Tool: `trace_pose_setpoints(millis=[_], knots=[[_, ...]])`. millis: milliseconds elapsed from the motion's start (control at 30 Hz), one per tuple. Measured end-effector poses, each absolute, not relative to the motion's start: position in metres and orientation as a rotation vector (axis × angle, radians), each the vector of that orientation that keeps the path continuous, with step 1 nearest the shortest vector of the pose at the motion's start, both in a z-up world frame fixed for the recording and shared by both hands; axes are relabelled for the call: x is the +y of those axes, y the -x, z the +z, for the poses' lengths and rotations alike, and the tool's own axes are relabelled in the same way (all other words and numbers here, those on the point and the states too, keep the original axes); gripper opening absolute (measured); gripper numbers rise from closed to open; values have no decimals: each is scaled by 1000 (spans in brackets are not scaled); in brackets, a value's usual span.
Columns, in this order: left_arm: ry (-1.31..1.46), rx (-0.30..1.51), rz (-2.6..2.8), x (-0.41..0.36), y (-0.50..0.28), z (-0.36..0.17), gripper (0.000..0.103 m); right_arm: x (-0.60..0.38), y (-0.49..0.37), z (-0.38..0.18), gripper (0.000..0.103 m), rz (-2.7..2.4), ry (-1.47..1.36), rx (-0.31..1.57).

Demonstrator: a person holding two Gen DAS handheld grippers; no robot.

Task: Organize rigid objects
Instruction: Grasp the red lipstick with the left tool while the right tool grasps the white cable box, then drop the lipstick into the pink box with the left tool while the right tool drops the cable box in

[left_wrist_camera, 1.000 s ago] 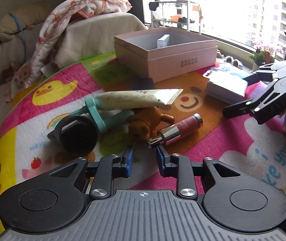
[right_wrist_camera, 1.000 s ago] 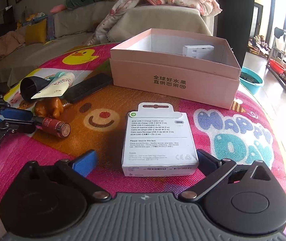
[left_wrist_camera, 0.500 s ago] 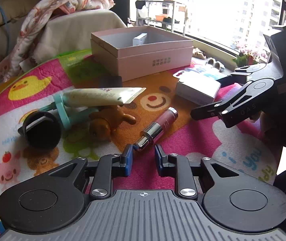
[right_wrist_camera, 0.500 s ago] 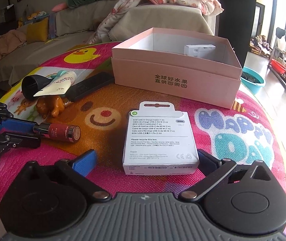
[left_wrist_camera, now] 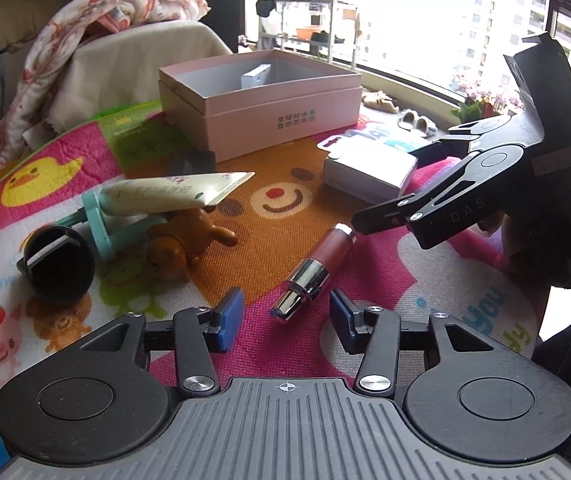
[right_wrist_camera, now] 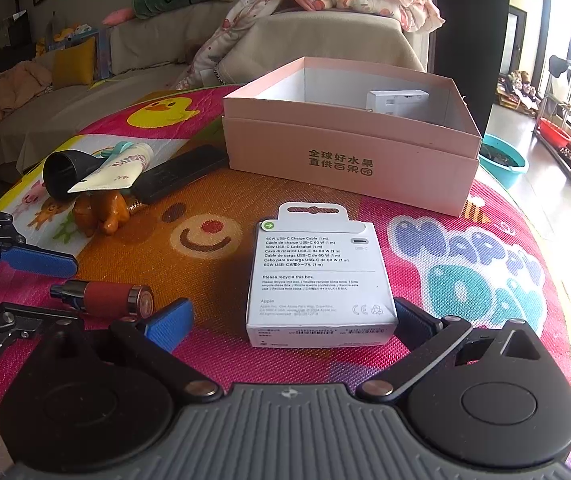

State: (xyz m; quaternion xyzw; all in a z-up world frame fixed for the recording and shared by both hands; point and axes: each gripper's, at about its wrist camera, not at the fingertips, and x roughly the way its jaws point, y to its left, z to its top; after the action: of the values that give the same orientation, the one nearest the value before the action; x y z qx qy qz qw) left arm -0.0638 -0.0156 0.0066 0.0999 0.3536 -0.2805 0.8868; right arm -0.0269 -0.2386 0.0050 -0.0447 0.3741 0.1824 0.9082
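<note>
A red lipstick (left_wrist_camera: 317, 264) lies on the colourful mat, its silver end between the blue pads of my open left gripper (left_wrist_camera: 283, 314); it also shows in the right wrist view (right_wrist_camera: 105, 294). My right gripper (right_wrist_camera: 285, 320) is open around the near end of a white cable box (right_wrist_camera: 319, 280), also seen from the left wrist (left_wrist_camera: 369, 172). An open pink box (right_wrist_camera: 349, 148) stands behind, with a small white box (right_wrist_camera: 397, 100) inside. A cream tube (left_wrist_camera: 173, 194), brown toy dog (left_wrist_camera: 177, 248), black cup (left_wrist_camera: 59, 266) and teal clip (left_wrist_camera: 97, 224) lie at the left.
A black flat device (right_wrist_camera: 181, 174) lies beside the pink box. The mat (right_wrist_camera: 465, 260) curves down at its right edge. A sofa with blankets (right_wrist_camera: 325, 4) stands behind. A window ledge (left_wrist_camera: 405, 80) runs at the far right.
My left gripper has opened wide and come up to the lipstick, which now lies between its pads. The right gripper has stayed open around the cable box.
</note>
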Motion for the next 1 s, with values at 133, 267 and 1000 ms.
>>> trace_pose_setpoints(millis=[133,267,1000], knots=[[-191,713,-602,-24,57,5,52,-239,27,6,103,376,89,770],[-202,695,-615,-41,49,3,52,-235,18,7,98,381,129,760],[-245,626,-636,-57,75,12,24,-238,30,20,69,401,138,735]])
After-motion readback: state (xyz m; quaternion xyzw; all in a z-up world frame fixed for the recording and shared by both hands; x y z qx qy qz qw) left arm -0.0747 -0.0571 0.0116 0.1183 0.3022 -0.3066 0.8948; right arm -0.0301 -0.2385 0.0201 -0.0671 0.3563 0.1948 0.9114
